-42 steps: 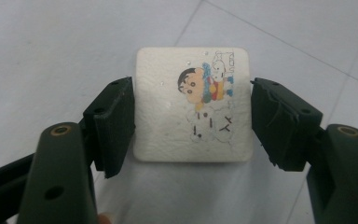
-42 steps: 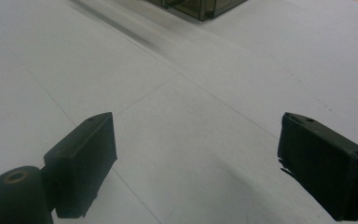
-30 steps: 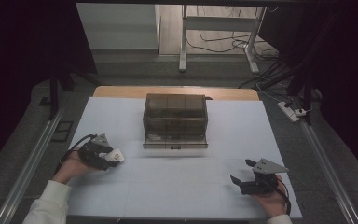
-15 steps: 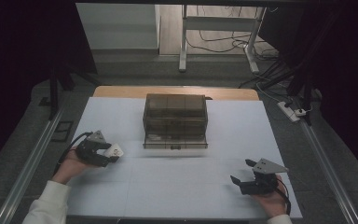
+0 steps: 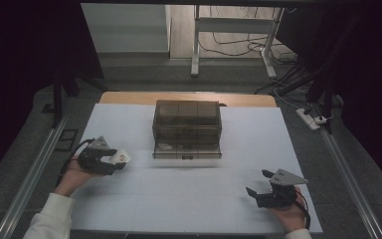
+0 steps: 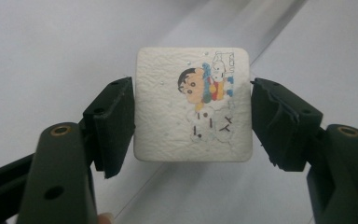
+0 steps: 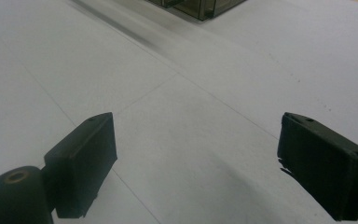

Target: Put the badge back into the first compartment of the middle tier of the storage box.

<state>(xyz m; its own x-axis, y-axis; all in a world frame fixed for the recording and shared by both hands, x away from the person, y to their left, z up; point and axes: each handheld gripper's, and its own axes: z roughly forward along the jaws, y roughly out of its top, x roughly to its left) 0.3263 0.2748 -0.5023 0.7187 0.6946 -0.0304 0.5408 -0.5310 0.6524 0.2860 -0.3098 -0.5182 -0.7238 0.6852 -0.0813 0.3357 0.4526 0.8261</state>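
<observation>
While my left gripper (image 5: 110,162), clamped on the soft white square pad (image 6: 193,105), has edged toward the smoky plastic drawer box (image 5: 187,127), my right gripper (image 5: 259,185) idles agape.

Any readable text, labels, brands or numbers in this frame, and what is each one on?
White square block held in the left gripper: beside the cartoon figure there are small outlined characters at the top right and dark marks below, but they are too blurred to read.
Smoky clear drawer box on the table: no label can be made out.
Right gripper: no lettering visible.
</observation>
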